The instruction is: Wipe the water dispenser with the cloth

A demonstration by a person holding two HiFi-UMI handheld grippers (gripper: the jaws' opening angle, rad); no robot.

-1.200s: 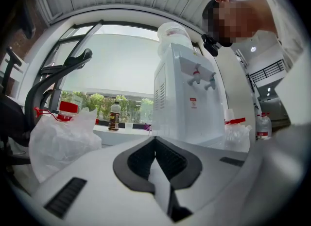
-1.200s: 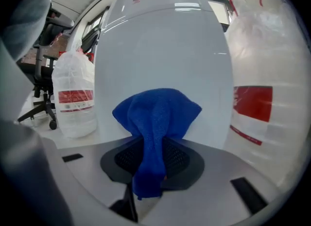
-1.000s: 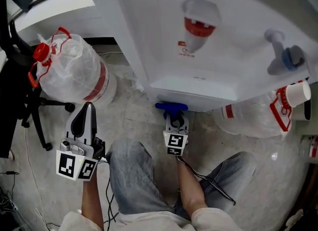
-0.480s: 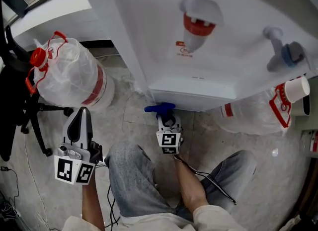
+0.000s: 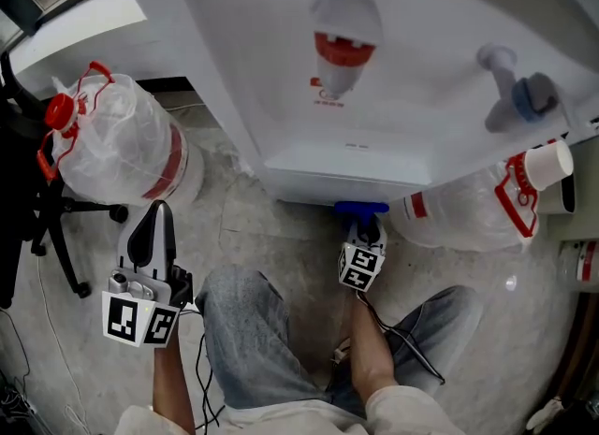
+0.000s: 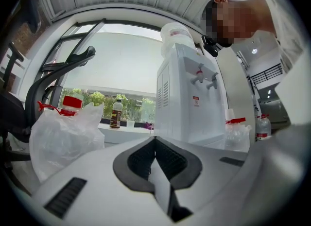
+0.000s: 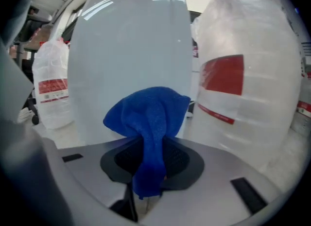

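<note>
Grey stone floor filled the lower part of the head view, with the white water dispenser (image 5: 374,96) rising from it. A bagged water bottle (image 5: 117,148) lay to the dispenser's left and a second bottle (image 5: 468,209) to its right. The right gripper (image 5: 362,225) pointed at the bottom front edge of the dispenser, and the blue cloth (image 5: 361,208) bunched at its tip sat right at that edge. The left gripper (image 5: 157,218) hung well apart from the dispenser, beside the person's jeans-clad leg (image 5: 243,330).

The left gripper view looked past the left gripper (image 6: 156,164), whose jaws were pressed together with nothing between them. Beyond stood the dispenser (image 6: 187,98) before a bright window, with the bagged bottle (image 6: 63,132) at the left.

In the right gripper view the right gripper (image 7: 150,171) had its jaws clamped on the cloth (image 7: 150,123). The cloth's loose upper fold spread against the dispenser's white wall (image 7: 131,50). The second bottle (image 7: 248,74), with its red label, stood just beside it on the right.
</note>
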